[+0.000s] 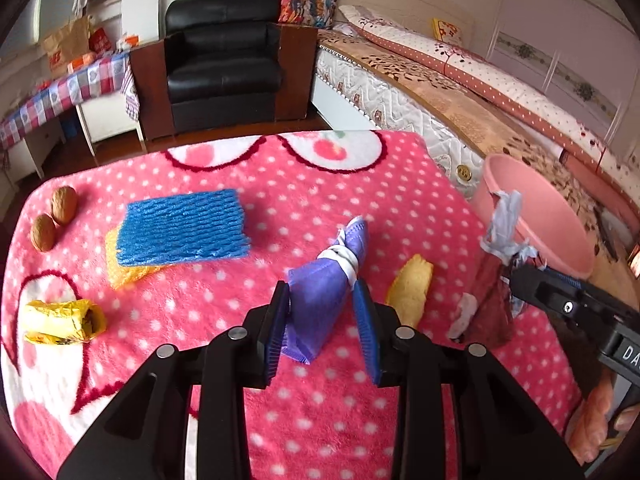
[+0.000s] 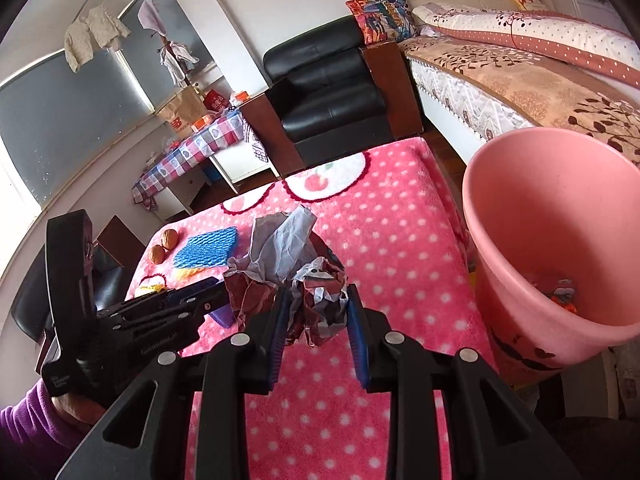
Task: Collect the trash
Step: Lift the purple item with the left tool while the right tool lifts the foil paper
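My left gripper (image 1: pixel 322 312) is shut on a rolled purple face mask (image 1: pixel 320 280) tied with its white straps, just above the pink dotted blanket (image 1: pixel 280 184). My right gripper (image 2: pixel 316 312) is shut on a crumpled wad of dark red and grey paper (image 2: pixel 320 296), held above the blanket left of the pink bin (image 2: pixel 560 220). In the left wrist view the same wad (image 1: pixel 504 240) hangs by the bin's rim (image 1: pixel 540 216) from the right gripper (image 1: pixel 516 276). A few bits of trash lie at the bin's bottom (image 2: pixel 560 296).
On the blanket lie a blue foam net (image 1: pixel 184 226) over yellow foam (image 1: pixel 124 272), a yellow wrapper (image 1: pixel 60 320), two walnuts (image 1: pixel 64 204) and a pale yellow scrap (image 1: pixel 412 288). A black armchair (image 1: pixel 224 60) and a bed (image 1: pixel 460 92) stand behind.
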A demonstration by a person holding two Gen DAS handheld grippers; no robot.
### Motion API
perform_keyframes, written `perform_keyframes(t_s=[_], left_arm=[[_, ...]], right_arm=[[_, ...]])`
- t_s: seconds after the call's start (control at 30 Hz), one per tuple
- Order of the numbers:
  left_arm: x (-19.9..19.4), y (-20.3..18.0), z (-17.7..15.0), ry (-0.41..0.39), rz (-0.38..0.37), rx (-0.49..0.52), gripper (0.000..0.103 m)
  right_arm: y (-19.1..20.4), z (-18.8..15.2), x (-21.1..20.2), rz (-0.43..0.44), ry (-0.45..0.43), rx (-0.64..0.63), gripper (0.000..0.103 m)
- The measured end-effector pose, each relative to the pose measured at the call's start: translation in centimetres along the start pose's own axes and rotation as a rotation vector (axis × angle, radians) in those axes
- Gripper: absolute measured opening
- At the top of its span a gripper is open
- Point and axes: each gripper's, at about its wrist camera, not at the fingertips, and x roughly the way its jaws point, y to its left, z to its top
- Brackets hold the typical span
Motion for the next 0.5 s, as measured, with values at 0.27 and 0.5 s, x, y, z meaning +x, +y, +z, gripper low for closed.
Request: perform_keyframes(t_s=[0.27,0.5], left_arm=[[0.2,-2.7,-0.9,-0.031,0.129,0.141,0.033],[-0.6,-2.1,-0.9,-0.046,0.143,0.076,0.021]], right_arm=[[0.4,-0.3,-0.5,-0.004,-0.011,-0.014,0.028],[0.3,-0.6,-1.4,-0.006,-0.028,-0.015,0.028]])
